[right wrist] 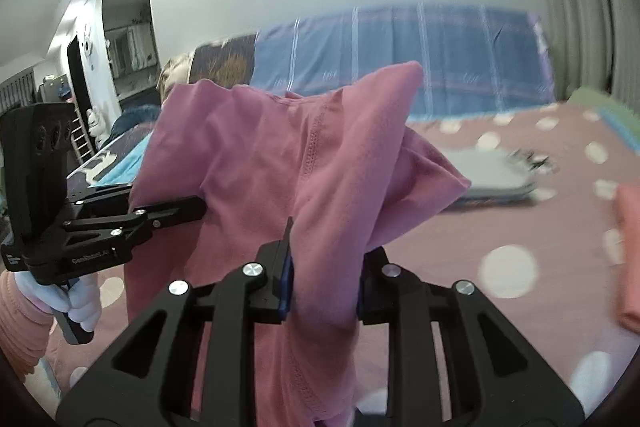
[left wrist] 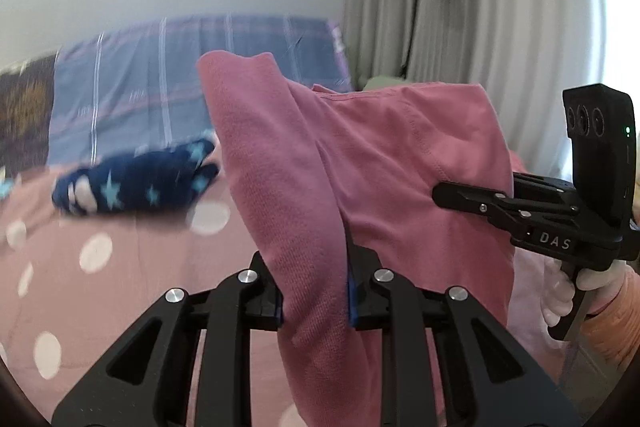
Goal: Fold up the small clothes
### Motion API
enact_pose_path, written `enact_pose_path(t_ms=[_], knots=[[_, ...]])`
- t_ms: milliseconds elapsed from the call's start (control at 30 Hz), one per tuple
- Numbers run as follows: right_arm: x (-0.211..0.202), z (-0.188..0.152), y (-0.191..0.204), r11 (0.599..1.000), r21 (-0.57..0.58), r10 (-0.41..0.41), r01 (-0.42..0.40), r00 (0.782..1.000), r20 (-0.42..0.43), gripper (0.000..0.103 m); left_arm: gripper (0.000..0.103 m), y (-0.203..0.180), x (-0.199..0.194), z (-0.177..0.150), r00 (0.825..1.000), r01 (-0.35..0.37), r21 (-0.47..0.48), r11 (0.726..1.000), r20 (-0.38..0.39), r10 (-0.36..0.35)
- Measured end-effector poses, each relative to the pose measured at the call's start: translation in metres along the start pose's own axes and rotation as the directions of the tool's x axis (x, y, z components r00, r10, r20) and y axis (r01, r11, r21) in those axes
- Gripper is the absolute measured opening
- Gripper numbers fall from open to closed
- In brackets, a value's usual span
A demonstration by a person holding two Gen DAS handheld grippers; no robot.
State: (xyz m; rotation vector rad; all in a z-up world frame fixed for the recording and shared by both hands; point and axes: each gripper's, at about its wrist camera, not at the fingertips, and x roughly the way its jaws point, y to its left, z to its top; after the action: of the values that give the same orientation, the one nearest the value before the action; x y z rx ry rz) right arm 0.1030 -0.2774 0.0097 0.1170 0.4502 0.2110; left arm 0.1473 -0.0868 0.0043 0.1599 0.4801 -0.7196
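Two hand-held grippers lift a pink knit cotton garment [left wrist: 304, 195] above a bed.

The black left gripper [left wrist: 316, 291] pinches one bunched edge of the cloth; the black right gripper [right wrist: 324, 287] pinches another, so the garment hangs between them. Beyond the left gripper, a folded navy star-patterned piece [left wrist: 136, 183] lies on the pink, white-dotted bedspread [left wrist: 120, 267]. Farther back stands a blue checked pillow [left wrist: 192, 67].

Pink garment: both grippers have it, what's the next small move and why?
Probably draw the two grippers apart and lower the pink knit garment onto the polka-dot bedspread. The left gripper and right gripper each pinch it, and it hangs bunched and creased between them, clear of the bed.
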Motion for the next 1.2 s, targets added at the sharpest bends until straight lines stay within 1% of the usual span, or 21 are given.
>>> enact_pose_path(t_ms=[100, 200, 300, 400, 467, 567, 667, 700, 767, 900, 967, 1100, 1200], knots=[[-0.042, 0.004, -0.005, 0.999, -0.006, -0.047, 0.048, 0.997, 0.063, 0.023, 0.022, -0.034, -0.016, 0.012, 0.999, 0.011, 0.059, 0.998, 0.052, -0.014], [-0.078, 0.006, -0.011, 0.993, -0.027, -0.108, 0.112, 0.987, 0.122, 0.023, 0.022, -0.059, -0.023, 0.023, 0.995, 0.040, 0.075, 0.996, 0.085, -0.047], [-0.106, 0.004, -0.025, 0.984, -0.022, -0.169, 0.175, 0.972, 0.162, 0.023, 0.022, -0.084, -0.020, 0.033, 0.992, 0.076, 0.094, 0.993, 0.096, -0.085], [-0.130, -0.001, -0.044, 0.974, 0.000, -0.221, 0.225, 0.958, 0.182, 0.023, 0.022, -0.113, -0.012, 0.044, 0.987, 0.115, 0.133, 0.984, 0.096, -0.128], [-0.146, -0.004, -0.063, 0.962, 0.020, -0.271, 0.273, 0.942, 0.197, 0.023, 0.022, -0.133, -0.003, 0.053, 0.983, 0.140, 0.158, 0.977, 0.094, -0.156], [-0.165, -0.007, -0.091, 0.936, 0.042, -0.349, 0.348, 0.912, 0.214, 0.023, 0.022, -0.163, 0.018, 0.068, 0.976, 0.182, 0.195, 0.964, 0.085, -0.202], [-0.180, -0.009, -0.125, 0.903, 0.068, -0.428, 0.424, 0.877, 0.219, 0.023, 0.022, -0.195, 0.046, 0.084, 0.967, 0.226, 0.233, 0.946, 0.066, -0.247], [-0.184, -0.010, -0.139, 0.891, 0.081, -0.453, 0.446, 0.866, 0.213, 0.023, 0.022, -0.207, 0.061, 0.091, 0.963, 0.243, 0.250, 0.937, 0.057, -0.265], [-0.186, -0.008, -0.170, 0.874, 0.122, -0.486, 0.471, 0.852, 0.195, 0.023, 0.022, -0.223, 0.085, 0.102, 0.956, 0.269, 0.268, 0.925, 0.041, -0.290], [-0.192, 0.002, -0.236, 0.840, 0.226, -0.531, 0.493, 0.831, 0.163, 0.023, 0.022, -0.263, 0.138, 0.130, 0.941, 0.316, 0.299, 0.900, 0.022, -0.337], [-0.192, 0.009, -0.271, 0.811, 0.276, -0.565, 0.516, 0.812, 0.145, 0.023, 0.022, -0.279, 0.164, 0.144, 0.937, 0.325, 0.318, 0.891, 0.018, -0.349], [-0.179, 0.020, -0.318, 0.767, 0.321, -0.613, 0.556, 0.782, 0.110, 0.023, 0.022, -0.301, 0.210, 0.163, 0.934, 0.339, 0.323, 0.884, -0.002, -0.357], [-0.163, 0.024, -0.345, 0.743, 0.331, -0.635, 0.581, 0.769, 0.076, 0.023, 0.022, -0.313, 0.245, 0.172, 0.935, 0.346, 0.320, 0.882, -0.034, -0.354]])
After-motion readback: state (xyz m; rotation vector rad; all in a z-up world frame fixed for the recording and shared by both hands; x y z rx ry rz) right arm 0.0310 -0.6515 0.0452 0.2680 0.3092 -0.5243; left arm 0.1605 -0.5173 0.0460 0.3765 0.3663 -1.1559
